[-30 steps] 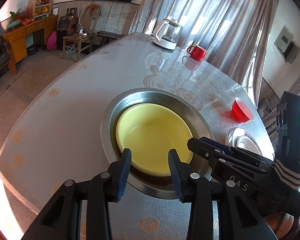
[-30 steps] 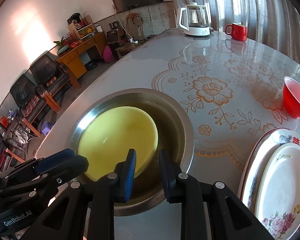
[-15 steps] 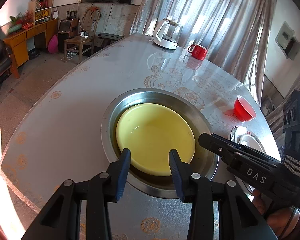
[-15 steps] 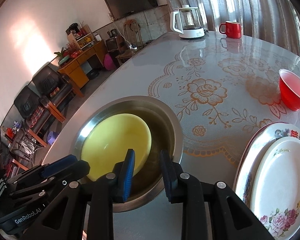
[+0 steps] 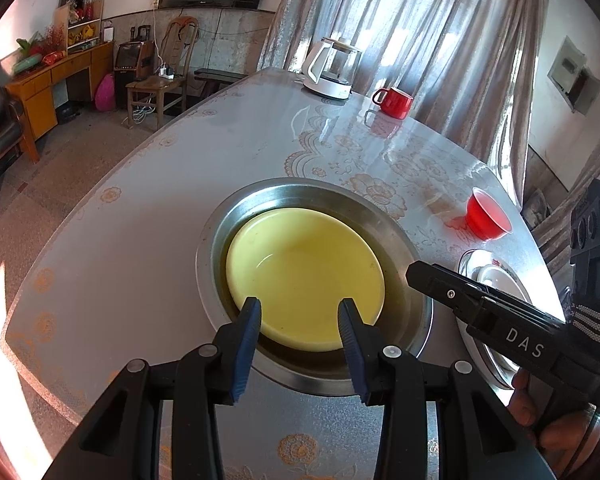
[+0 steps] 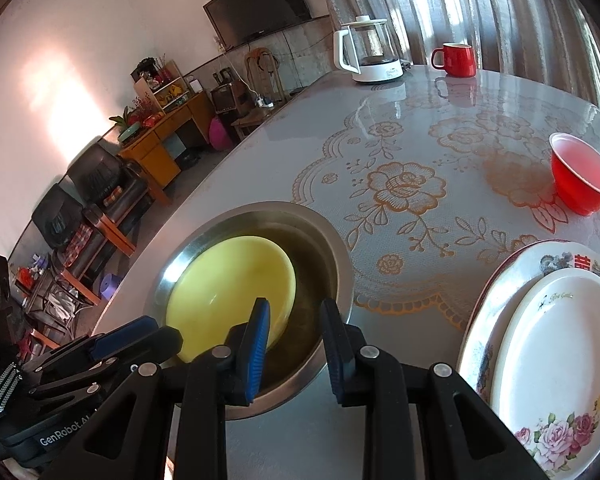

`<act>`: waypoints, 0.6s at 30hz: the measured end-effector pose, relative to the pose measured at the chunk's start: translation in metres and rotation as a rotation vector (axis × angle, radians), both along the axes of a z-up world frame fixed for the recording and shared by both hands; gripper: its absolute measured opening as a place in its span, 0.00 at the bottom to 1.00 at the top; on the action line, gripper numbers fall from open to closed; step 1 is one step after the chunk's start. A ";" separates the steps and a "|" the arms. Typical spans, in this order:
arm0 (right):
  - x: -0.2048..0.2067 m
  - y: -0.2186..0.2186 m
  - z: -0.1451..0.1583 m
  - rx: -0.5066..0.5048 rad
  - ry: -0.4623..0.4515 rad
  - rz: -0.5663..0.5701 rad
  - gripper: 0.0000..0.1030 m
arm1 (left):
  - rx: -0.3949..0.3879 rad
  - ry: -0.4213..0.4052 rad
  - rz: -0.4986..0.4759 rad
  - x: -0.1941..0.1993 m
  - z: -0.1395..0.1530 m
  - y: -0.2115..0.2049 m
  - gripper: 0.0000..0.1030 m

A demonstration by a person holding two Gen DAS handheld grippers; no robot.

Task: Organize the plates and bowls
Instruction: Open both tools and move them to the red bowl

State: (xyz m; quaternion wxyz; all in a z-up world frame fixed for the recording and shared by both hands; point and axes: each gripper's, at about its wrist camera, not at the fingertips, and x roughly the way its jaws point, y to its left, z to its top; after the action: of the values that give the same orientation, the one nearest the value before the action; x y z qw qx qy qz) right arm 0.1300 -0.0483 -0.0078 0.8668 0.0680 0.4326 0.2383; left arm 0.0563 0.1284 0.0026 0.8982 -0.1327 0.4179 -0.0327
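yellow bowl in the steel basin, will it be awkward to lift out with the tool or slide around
The yellow bowl looks stiff and probably light, like moulded plastic. Its glossy, smooth surface could let fingers slip. It sits low inside the steel basin, nearly filling it, so only the thin rim seems graspable; a push would likely just bump it against the basin wall.

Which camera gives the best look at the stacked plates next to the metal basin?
The right wrist view. There the stacked plates fill the lower right, a plain white plate on a larger patterned one, with printed flowers visible. In the left wrist view, the plates appear only as a small sliver, mostly hidden behind the right gripper.
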 end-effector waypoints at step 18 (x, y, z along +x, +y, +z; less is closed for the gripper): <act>0.013 -0.086 0.006 0.069 0.023 -0.211 0.27 | 0.041 -0.023 -0.105 0.021 0.016 -0.044 0.39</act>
State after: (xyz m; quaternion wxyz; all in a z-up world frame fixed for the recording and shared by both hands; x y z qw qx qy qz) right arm 0.1434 -0.1347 -0.0023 0.8791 0.1457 0.4248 0.1597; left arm 0.0775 0.0848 0.0185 0.9024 -0.0919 0.4147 -0.0726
